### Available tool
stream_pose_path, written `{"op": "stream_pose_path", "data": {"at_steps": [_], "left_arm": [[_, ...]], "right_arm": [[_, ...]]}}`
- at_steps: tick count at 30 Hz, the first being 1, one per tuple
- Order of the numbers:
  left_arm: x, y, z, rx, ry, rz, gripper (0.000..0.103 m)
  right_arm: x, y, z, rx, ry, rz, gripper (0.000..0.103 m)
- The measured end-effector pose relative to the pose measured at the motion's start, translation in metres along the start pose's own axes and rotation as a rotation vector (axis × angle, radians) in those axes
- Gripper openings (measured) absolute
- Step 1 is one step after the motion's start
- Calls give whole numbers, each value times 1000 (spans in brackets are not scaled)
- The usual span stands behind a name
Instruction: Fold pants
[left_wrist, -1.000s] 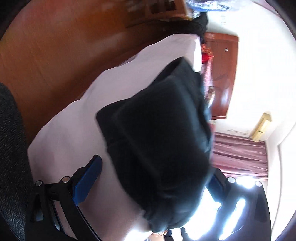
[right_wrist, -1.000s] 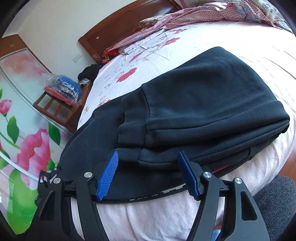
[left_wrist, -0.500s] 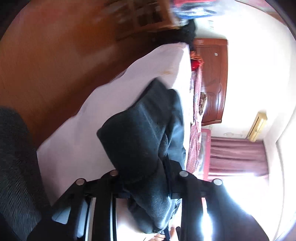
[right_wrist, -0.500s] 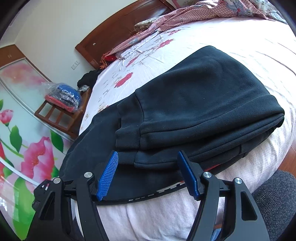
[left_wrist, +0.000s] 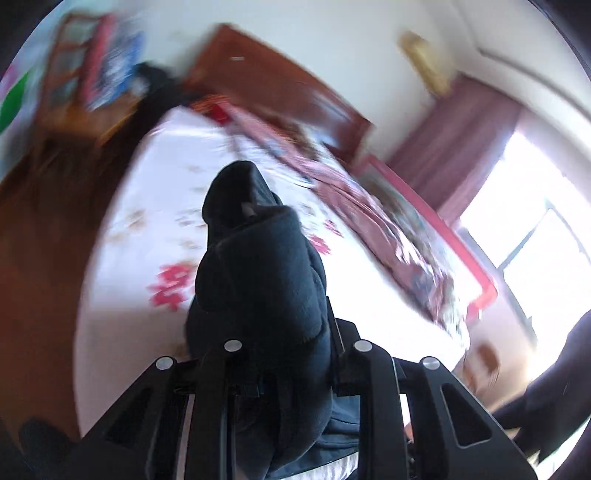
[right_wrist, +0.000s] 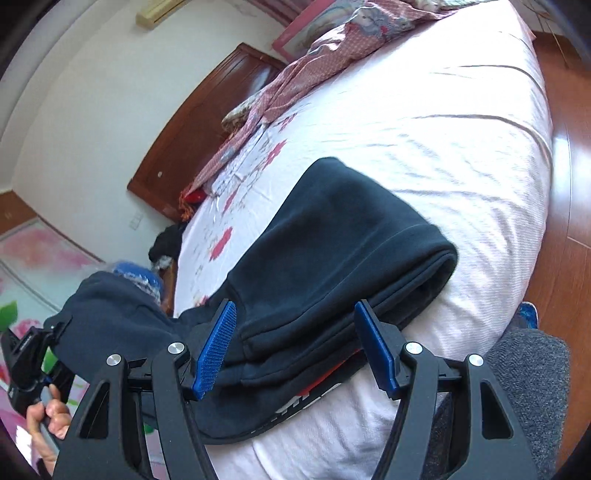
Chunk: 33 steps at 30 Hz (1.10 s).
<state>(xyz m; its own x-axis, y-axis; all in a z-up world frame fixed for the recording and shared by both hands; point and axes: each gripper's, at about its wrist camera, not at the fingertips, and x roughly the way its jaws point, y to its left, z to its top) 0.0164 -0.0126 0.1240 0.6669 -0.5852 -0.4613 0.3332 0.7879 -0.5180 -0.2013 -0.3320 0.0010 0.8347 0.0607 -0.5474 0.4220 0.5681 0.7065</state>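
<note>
Pants (right_wrist: 332, 258), dark and thick like fleece, lie near the foot corner of the bed (right_wrist: 443, 122), already folded into a stacked bundle with rounded fold edges facing the floor side. Nearest the pants' lower edge, the right hand-held gripper (right_wrist: 295, 350) stands wide, its blue pads (right_wrist: 216, 350) either side of the layered hem without pinching it; it seems to wait there to steady or take that edge once the other end comes over.

At the pants' other end, the left hand-held gripper (left_wrist: 273, 354) is clamped on a thick bunch of the cloth, which bulges up between its arms and hides the fingertips. From the right wrist view that end is raised off the mattress beside the bundle, the person's hand (right_wrist: 51, 417) on the tool below it. The lift is probably meant to carry this remaining length over the stack as a further fold; the left view is smeared, which suggests quick motion.

Beyond the pants, the white sheet with red flowers is bare, leaving room for the fold. Farther from the pants, a pink patterned quilt (right_wrist: 314, 62) is heaped toward the wooden headboard (right_wrist: 207, 122), well apart from the work.
</note>
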Motion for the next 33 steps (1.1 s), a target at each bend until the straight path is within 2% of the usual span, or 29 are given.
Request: {"op": "stream_pose_path", "data": {"at_steps": [4,6,9,12,13,14,15,16,17,19,20,21,23,27,28,31,33], "left_arm": [[46,-81,-20,192,77,-71,22],[66,-113,-47,289,123,-105,22],[94,-149,-101,417,204,-105,22],[117,-187,-163,626,315,-56,39],[121,-196,-181,704,358,-19,41],[118,-207,-199,789,391,-19,43],[112,-217,-209,854,382,-13,44],[97,-225,-212,904,351,-5,52],[75,-228,-211,926,332,-44,70],[32,-234,-203,909,304,-112,87],[10,-228,-198,907,285,-119,92],[-1,-222,-196,906,273,-107,92],[-22,-197,-182,876,269,-34,93],[-42,-124,-140,725,253,131,94],[-34,-103,-130,676,246,146,94],[-51,-57,-121,507,197,193,98],[-35,-38,-124,435,208,182,98]], "right_arm": [[-29,-26,11,66,-64,2,66],[-43,-39,16,84,-92,-3,66],[-60,-60,21,126,-123,-24,66],[-70,-80,24,156,-142,-61,66],[-72,-84,25,162,-141,-86,66],[-72,-86,27,163,-136,-102,66],[-74,-88,29,167,-135,-106,66],[-76,-90,32,173,-132,-111,66],[-76,-89,33,168,-125,-115,66],[-74,-82,39,153,-95,-100,66],[-68,-75,42,146,-72,-86,66],[-64,-66,44,129,-53,-65,66],[-56,-41,46,57,-36,-48,66],[-36,3,51,-104,8,-53,66],[-31,13,52,-137,12,-53,66],[-16,35,52,-187,29,-65,66],[-6,41,50,-162,58,-22,66]]}}
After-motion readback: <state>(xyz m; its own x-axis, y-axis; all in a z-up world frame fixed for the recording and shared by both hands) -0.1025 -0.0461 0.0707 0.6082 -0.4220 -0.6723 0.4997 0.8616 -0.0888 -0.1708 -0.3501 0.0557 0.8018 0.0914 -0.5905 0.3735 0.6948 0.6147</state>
